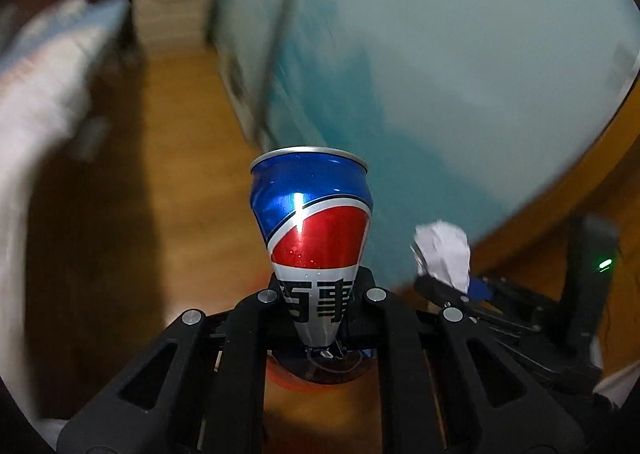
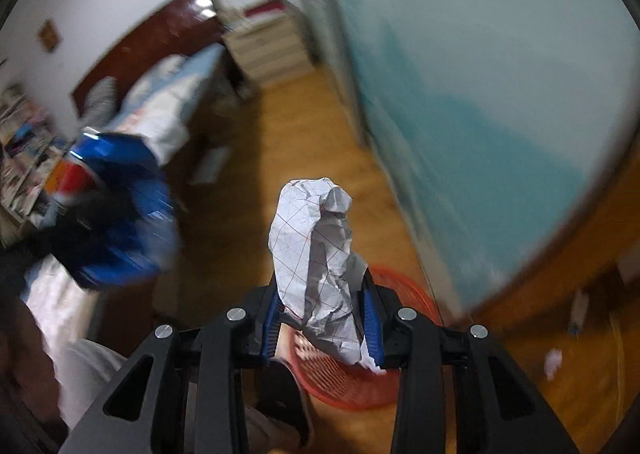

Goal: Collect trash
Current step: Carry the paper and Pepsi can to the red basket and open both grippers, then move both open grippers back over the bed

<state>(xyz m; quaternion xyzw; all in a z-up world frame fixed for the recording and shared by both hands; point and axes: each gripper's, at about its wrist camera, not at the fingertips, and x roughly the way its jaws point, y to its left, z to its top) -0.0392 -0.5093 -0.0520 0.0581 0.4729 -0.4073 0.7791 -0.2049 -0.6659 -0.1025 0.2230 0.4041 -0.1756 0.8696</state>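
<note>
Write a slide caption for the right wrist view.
Right gripper clamps crumpled paper above a red basket.

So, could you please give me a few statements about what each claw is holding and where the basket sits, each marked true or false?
1. The left claw is shut on a dented cola can. True.
2. The right claw is open and holds nothing. False: it is shut on a crumpled paper.
3. A red mesh basket sits on the wooden floor below the right claw. True.
4. The cola can is green. False: it is blue, red and silver.
5. Another small white scrap lies on the floor to the right. True.
</note>
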